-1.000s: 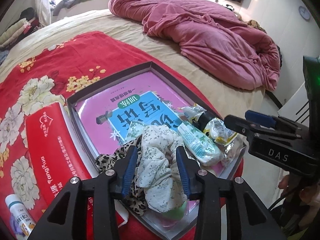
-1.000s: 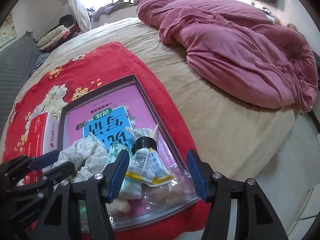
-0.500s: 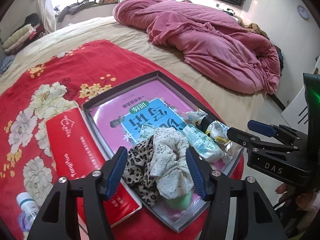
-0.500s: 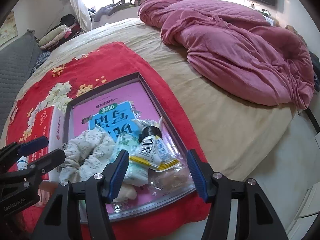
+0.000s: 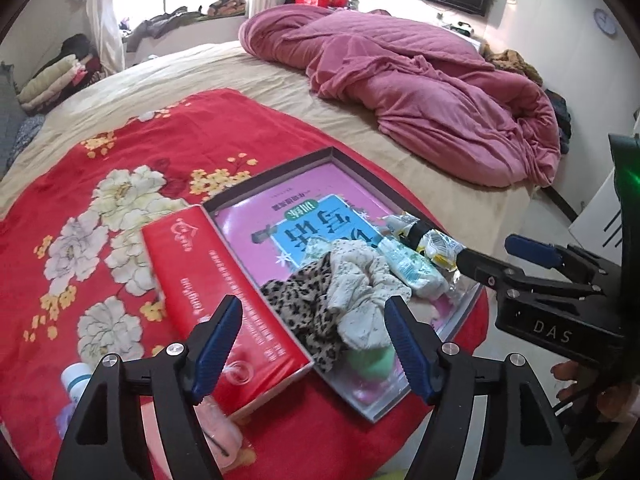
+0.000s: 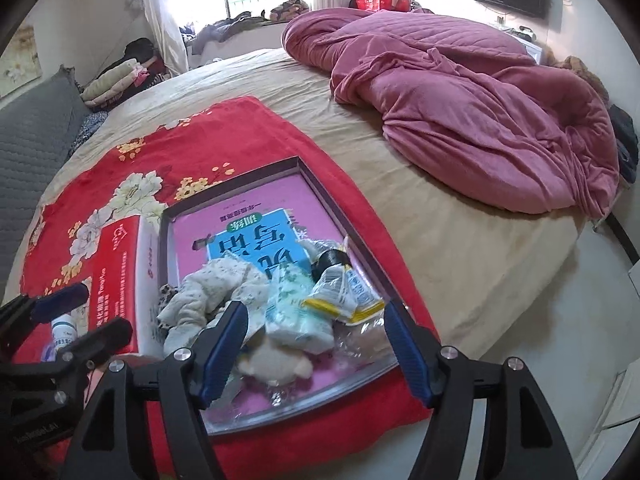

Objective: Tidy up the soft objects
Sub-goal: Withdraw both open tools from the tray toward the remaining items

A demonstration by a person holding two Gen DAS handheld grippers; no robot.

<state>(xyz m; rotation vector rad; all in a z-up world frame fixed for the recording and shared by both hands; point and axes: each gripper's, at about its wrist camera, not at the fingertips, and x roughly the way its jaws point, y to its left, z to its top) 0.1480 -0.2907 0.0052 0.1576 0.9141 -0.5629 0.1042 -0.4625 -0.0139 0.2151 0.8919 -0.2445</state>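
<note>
A grey tray point(image 5: 276, 172) with a pink and blue printed bottom lies on a red flowered blanket point(image 5: 120, 152) on the bed. In its near end lie a leopard-print cloth point(image 5: 300, 304), a cream flowered cloth point(image 5: 360, 288), a pale green packet point(image 5: 412, 270), a yellow-edged pouch with a black cap point(image 5: 436, 242) and a light green soft thing point(image 5: 372, 364). My left gripper point(image 5: 314, 346) is open and empty, just above the cloths. My right gripper point(image 6: 316, 354) is open and empty over the tray's near end point(image 6: 304, 408); it also shows in the left wrist view point(image 5: 504, 256).
A red box point(image 5: 224, 308) lies against the tray's left side. A small white bottle point(image 5: 76, 376) and a pink thing point(image 5: 220, 432) lie near the blanket's front edge. A rumpled pink duvet point(image 5: 420, 92) fills the far right of the bed. Folded clothes point(image 6: 116, 80) sit by the window.
My left gripper has opened wide and drawn back and up from the flowered cloth, leaving it in the tray. My right gripper has pulled back a little and stays open.
</note>
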